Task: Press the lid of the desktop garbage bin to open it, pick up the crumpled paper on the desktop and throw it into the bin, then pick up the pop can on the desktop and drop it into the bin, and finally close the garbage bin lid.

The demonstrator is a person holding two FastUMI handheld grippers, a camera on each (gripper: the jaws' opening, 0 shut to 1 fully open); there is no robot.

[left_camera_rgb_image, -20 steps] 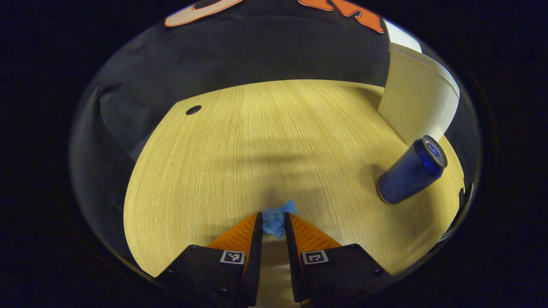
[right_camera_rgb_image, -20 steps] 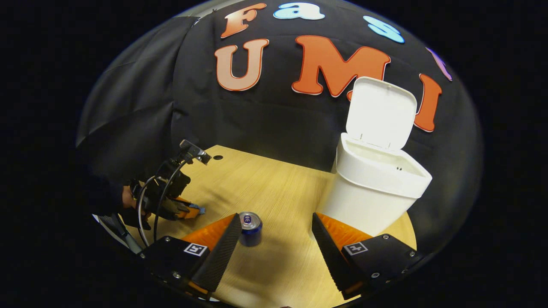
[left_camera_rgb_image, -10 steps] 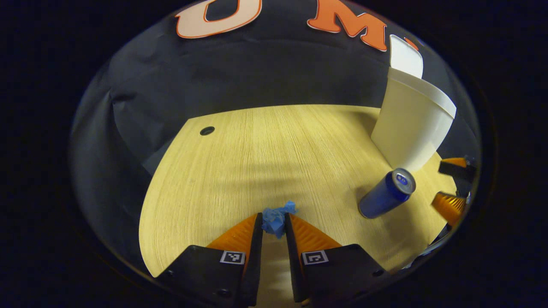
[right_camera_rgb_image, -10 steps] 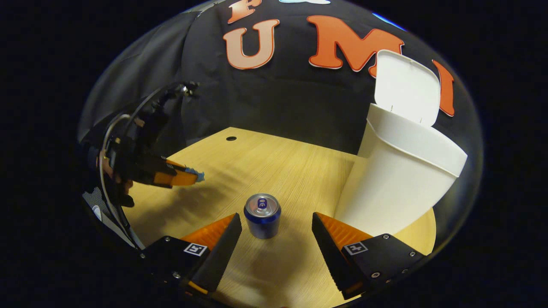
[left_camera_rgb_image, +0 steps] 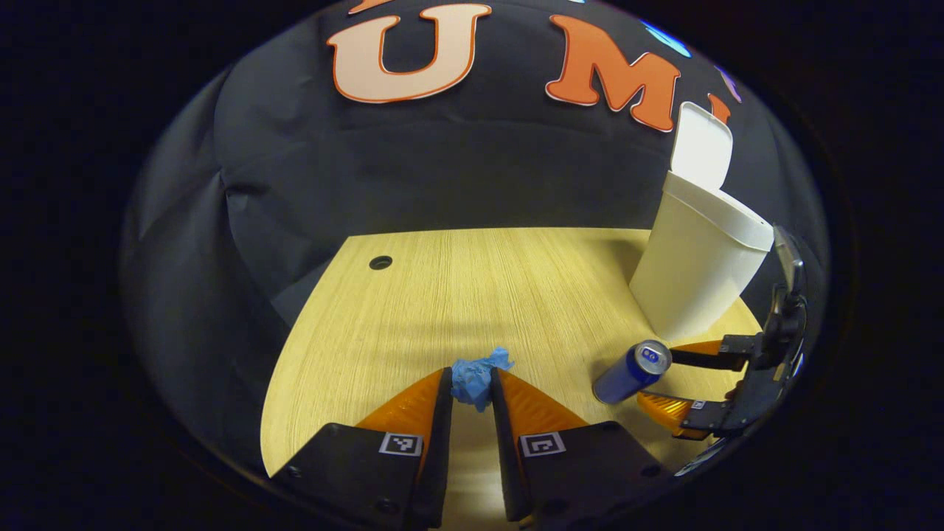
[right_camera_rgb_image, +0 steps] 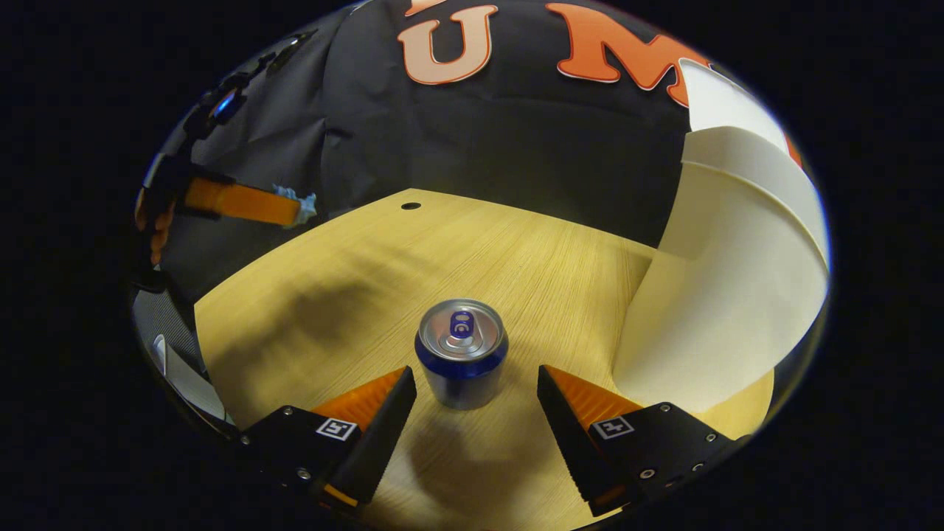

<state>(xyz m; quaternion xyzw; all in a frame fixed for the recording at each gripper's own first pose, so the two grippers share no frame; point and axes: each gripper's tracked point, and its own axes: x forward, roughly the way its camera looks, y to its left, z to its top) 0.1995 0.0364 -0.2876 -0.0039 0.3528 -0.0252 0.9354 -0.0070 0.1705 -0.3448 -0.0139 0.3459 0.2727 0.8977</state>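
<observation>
On the wooden table (left_camera_rgb_image: 442, 295) the white bin (left_camera_rgb_image: 693, 273) stands with its lid (left_camera_rgb_image: 700, 151) up, the can (right_camera_rgb_image: 462, 350) stands upright beside it between the spread fingers of my right gripper (right_camera_rgb_image: 477, 383), and my left gripper (left_camera_rgb_image: 470, 383) pinches the blue crumpled paper (left_camera_rgb_image: 476, 372) above the tabletop.

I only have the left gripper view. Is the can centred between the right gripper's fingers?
Observer: Yes. In the right gripper view the pop can stands upright midway inside the open right gripper, with a gap beside each finger.
Operator: How high is my paper?
Observer: Seen from there, the left gripper holds the crumpled paper lifted off the table, against the cloth wall.
</observation>
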